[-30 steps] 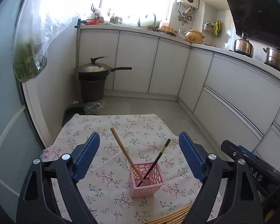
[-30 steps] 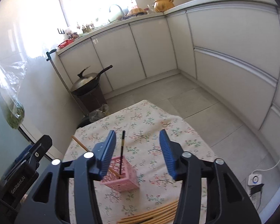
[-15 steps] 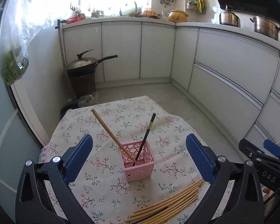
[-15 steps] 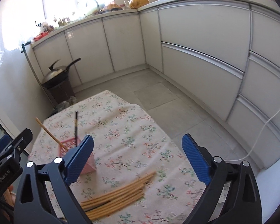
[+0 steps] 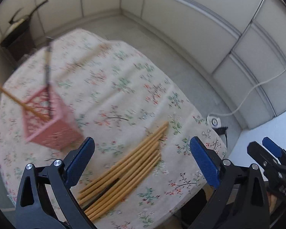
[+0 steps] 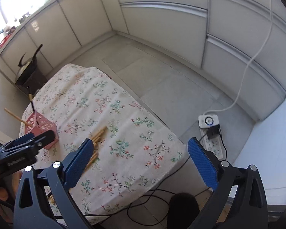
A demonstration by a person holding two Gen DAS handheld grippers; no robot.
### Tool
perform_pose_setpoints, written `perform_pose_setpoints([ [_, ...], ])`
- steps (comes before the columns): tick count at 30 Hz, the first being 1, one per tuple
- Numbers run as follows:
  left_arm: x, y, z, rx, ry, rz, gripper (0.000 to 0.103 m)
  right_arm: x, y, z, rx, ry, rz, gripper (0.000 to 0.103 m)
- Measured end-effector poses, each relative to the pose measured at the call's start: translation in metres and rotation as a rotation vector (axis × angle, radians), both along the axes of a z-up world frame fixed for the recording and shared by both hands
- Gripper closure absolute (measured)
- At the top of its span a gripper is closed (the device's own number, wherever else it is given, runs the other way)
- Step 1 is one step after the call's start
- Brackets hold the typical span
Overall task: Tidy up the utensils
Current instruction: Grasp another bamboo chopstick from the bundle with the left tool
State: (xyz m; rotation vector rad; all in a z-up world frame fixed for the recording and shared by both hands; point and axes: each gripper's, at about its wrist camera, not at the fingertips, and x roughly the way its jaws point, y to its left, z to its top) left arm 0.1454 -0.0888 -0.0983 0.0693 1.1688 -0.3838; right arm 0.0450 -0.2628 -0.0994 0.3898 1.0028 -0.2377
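bamboo chopsticks (image 5: 127, 164) lie bundled by a pink basket (image 5: 47, 118); both tools gape empty.

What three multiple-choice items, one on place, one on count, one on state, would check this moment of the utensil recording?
1. Where does the loose pile of bamboo chopsticks lie?
A. inside the pink basket
B. flat on the floral tablecloth
C. on the floor

2. How many chopsticks stand in the pink basket?
A. none
B. two
C. five

3. How do the left tongs stand?
A. shut on a chopstick
B. shut and empty
C. open and empty

Answers:
1 B, the pile rests on the floral tablecloth, apart from the basket.
2 B, one bamboo chopstick and one black chopstick lean out of it.
3 C, the blue pads stand wide apart with nothing pressed between them.
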Motion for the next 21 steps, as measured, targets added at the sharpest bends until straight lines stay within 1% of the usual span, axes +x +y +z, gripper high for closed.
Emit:
perform_pose_setpoints([
  [3, 0.019, -0.021, -0.026, 0.016, 0.068, -0.007, 0.007, -0.003, -0.007, -0.006, 0.016, 0.015, -0.013, 0.007],
  [4, 0.027, -0.029, -0.037, 0.030, 0.096, -0.005, 0.007, -0.002, -0.010, -0.008, 0.029, 0.023, -0.020, 0.007],
  [6, 0.037, -0.038, -0.051, 0.061, 0.125, -0.005, 0.007, -0.002, -0.015, -0.013, 0.062, 0.045, -0.026, 0.007],
  [9, 0.049, -0.049, -0.070, 0.118, 0.148, -0.010, 0.007, 0.002, -0.019, -0.018, 0.092, 0.073, -0.025, 0.007],
  [12, 0.054, -0.051, -0.084, 0.141, 0.180, -0.016, 0.007, 0.005, -0.018, -0.023, 0.129, 0.095, -0.007, 0.007],
  [16, 0.064, -0.046, -0.098, 0.196, 0.178, 0.006, 0.008, 0.008, -0.013, -0.026, 0.137, 0.110, 0.012, 0.007],
  [17, 0.067, -0.043, -0.100, 0.198, 0.176, 0.021, 0.008, 0.008, -0.012, -0.026, 0.134, 0.113, 0.016, 0.007],
  [20, 0.077, -0.027, -0.101, 0.157, 0.177, 0.077, 0.009, 0.009, -0.011, -0.028, 0.132, 0.118, 0.017, 0.007],
  [21, 0.079, -0.022, -0.100, 0.153, 0.173, 0.089, 0.012, 0.009, -0.011, -0.029, 0.134, 0.121, 0.015, 0.007],
])
